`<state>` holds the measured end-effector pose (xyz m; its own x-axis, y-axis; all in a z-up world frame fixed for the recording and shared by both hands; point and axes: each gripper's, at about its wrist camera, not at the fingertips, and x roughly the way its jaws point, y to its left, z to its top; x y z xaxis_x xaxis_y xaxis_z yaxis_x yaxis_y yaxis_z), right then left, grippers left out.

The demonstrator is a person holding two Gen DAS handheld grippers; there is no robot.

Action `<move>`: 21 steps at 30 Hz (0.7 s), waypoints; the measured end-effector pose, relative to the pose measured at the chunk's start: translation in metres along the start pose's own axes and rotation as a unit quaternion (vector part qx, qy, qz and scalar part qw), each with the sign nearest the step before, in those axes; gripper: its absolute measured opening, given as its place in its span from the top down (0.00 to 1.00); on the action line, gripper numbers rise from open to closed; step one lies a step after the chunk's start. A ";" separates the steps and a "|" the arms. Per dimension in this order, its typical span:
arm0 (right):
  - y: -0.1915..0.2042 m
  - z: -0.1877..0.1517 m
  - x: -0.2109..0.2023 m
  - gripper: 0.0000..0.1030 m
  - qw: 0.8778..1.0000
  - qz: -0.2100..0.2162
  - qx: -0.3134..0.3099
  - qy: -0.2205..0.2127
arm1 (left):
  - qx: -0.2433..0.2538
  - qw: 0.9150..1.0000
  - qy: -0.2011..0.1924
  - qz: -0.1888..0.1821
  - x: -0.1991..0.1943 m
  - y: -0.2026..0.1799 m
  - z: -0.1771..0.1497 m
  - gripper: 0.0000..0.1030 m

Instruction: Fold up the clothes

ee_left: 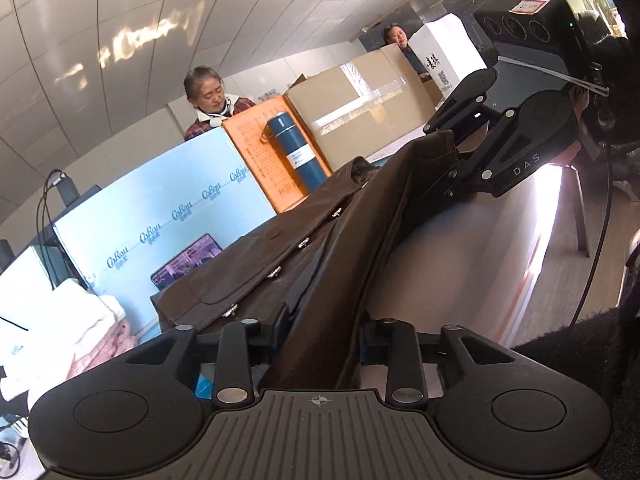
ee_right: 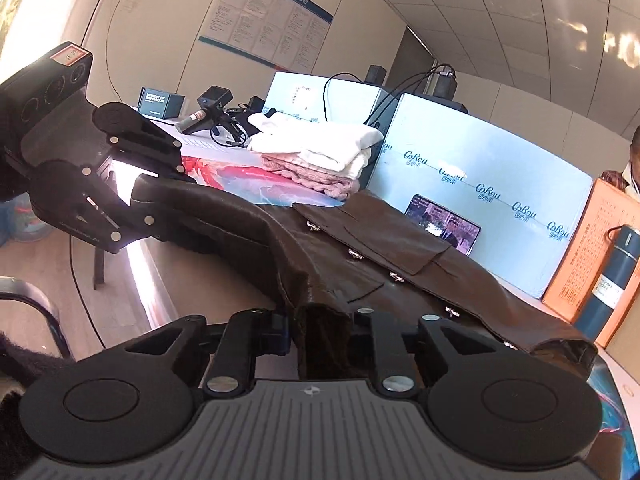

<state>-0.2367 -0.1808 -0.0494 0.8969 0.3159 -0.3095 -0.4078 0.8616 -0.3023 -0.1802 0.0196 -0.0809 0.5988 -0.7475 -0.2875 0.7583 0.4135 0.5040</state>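
Both claws are clamped on one garment. Low in the centre of its own view, the left gripper point(ee_left: 320, 336) pinches a bunched fold of a brown leather jacket point(ee_left: 280, 256), and the right gripper point(ee_right: 320, 320) does the same at another edge near the bottom middle of its frame. Each also shows in the other's camera: the right one at upper right of the left view, biting a raised corner, the left one point(ee_right: 136, 196) at mid-left of the right view.

Most of the jacket point(ee_right: 380, 252) lies front-up across the table point(ee_left: 460, 248), filling the middle of both frames, with a row of metal snaps point(ee_right: 356, 254) along the placket and a flat chest pocket beside them. The near edge is lifted clear between the two grips.

I judge the material thick, fairly heavy and smooth: it holds broad, rounded bends rather than sharp creases, so folds will likely spring back unless pressed, and a shallow pinch could slip. Seamed edges, hem or shoulder corners look like the safest holds, well away from the snaps.

Readable writing: "DAS" on the far gripper's arm in the left view; a repeated "CoRou"-like logo on the pale blue box point(ee_left: 160, 216). The orange board point(ee_left: 264, 152), the label on the blue flask point(ee_left: 298, 152) and the wall poster point(ee_right: 264, 16) at top of the right view carry print too small to read.
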 end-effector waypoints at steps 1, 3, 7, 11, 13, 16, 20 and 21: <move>0.000 0.002 -0.002 0.87 1.000 0.006 0.014 0.000 | -0.004 1.000 0.000 -0.005 -0.002 0.001 0.000 0.83; 0.001 0.007 -0.010 0.91 0.999 0.021 0.036 -0.005 | -0.011 1.000 -0.002 -0.014 -0.011 0.003 0.008 0.87; 0.005 0.017 -0.034 0.91 0.996 0.044 0.060 -0.038 | -0.035 0.999 -0.041 0.006 -0.033 0.010 0.019 0.87; 0.011 0.013 -0.033 0.64 0.999 -0.002 0.035 -0.038 | -0.049 0.998 -0.028 0.016 -0.025 0.014 0.013 0.87; 0.012 0.003 -0.030 0.42 0.999 -0.044 0.016 -0.017 | -0.061 0.997 -0.031 0.018 -0.023 0.016 0.012 0.87; 0.004 -0.015 -0.035 0.35 0.996 -0.092 0.009 0.019 | -0.094 0.994 -0.050 0.027 -0.023 0.025 0.012 0.87; -0.014 -0.033 -0.047 0.33 0.985 -0.164 0.005 0.057 | -0.122 0.988 -0.079 0.045 -0.017 0.043 0.016 0.88; -0.020 -0.036 -0.051 0.33 0.981 -0.181 0.003 0.063 | -0.122 0.988 -0.082 0.052 -0.014 0.046 0.017 0.88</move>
<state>-0.2808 -0.2281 -0.0602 0.9541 -0.0625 -0.2929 -0.0652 0.9111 -0.4070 -0.1584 0.0405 -0.0394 0.6419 -0.7604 -0.0992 0.7466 0.5902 0.3070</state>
